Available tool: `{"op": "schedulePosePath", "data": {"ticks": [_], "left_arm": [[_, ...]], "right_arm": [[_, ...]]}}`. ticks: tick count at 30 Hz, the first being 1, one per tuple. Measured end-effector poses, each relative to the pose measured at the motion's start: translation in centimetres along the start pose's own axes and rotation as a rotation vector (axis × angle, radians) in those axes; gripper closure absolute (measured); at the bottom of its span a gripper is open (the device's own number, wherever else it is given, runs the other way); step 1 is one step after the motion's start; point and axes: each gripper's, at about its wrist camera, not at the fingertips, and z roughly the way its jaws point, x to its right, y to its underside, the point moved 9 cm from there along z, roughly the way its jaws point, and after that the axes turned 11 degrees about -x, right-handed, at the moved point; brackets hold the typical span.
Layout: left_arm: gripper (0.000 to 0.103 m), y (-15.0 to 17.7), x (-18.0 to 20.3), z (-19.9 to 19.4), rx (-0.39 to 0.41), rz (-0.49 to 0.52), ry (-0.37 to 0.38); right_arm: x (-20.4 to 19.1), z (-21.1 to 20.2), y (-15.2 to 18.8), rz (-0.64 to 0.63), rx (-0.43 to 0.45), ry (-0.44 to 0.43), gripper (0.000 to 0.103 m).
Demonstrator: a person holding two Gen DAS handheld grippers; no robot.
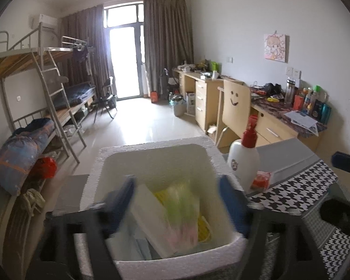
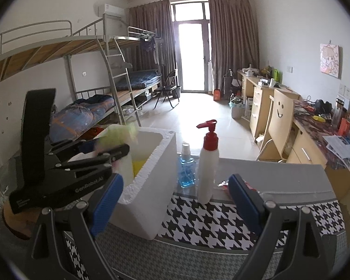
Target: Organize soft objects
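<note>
The white foam box (image 1: 151,163) serves as the bin for the soft things, so it stands at the table's near corner where both tools can reach over its rim. Inside it, soft plastic packets (image 1: 175,212) in green, yellow and pink lean against the box's left wall beside a flat white pack (image 1: 149,212). The left gripper (image 1: 177,193) hangs directly above the box with its jaws spread to either side of those packets; they blur, and I cannot tell whether anything is still pinched, though the wide gap suggests a release. In the right wrist view the left tool reaches over the box's near rim from the left, tilted nose-down, a greenish blur at its tip.

The right gripper (image 2: 175,200) waits just right of the box, level and pointing across the table, jaws wide apart and empty (ready, I judge, for the next pick). Right of the box stand a white pump bottle (image 2: 207,161) and, behind it, a blue liquid bottle (image 2: 186,170); a small red packet (image 1: 261,179) lies past the pump bottle, likely the next soft item
</note>
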Motion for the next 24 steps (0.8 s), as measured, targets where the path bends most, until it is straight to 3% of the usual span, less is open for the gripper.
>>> {"op": "schedulePosePath", "data": {"ticks": [8,24], "left_arm": [[0.004,0.2,-0.4,-0.9,0.018,-0.008,-0.019],[0.001,1.6,-0.7,-4.9,0.076,-0.05,-0.009]], "right_arm": [[0.3,-0.6,0.4,0.005,0.016,0.0,0.009],[-0.4,-2.6,1.1,-0.008,0.054,0.017,0.009]]}}
